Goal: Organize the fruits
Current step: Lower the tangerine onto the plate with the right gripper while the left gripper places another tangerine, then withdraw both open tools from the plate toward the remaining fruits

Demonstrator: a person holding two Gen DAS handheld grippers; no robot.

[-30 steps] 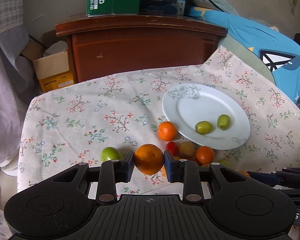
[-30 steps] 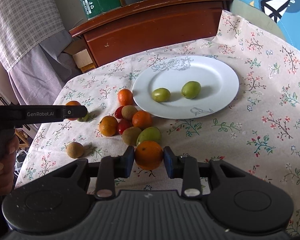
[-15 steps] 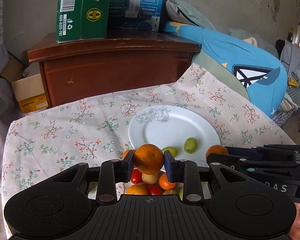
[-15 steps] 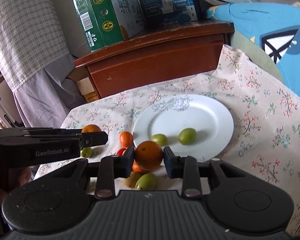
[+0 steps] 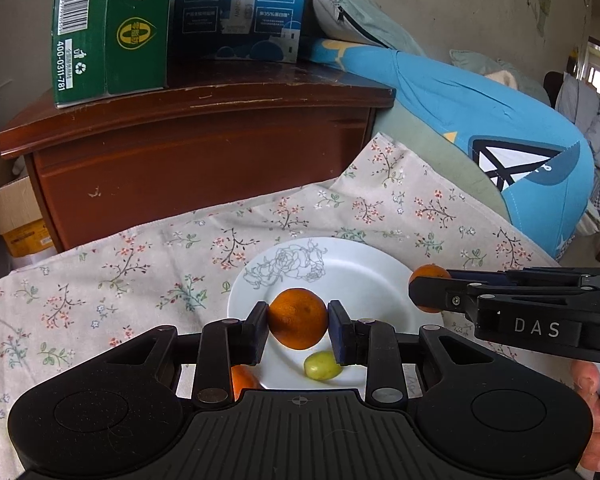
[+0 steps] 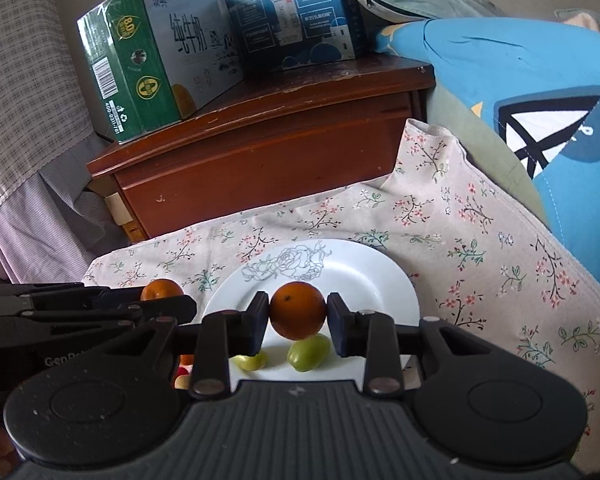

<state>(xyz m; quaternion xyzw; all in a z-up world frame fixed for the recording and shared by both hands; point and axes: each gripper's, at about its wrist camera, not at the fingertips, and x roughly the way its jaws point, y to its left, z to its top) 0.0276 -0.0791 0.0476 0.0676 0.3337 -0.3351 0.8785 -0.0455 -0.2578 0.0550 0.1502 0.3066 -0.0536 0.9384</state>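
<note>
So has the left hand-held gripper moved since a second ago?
Yes. The left hand-held gripper has carried its orange up and forward, from beside the plate to over it.

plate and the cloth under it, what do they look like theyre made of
The plate looks like glazed ceramic or porcelain: smooth, glossy white, with a grey rose outline printed near its far rim; melamine cannot be ruled out. The cloth looks like thin woven cotton or a cotton blend: matte beige with a small floral print, and it creases and drapes softly at the edges.
</note>
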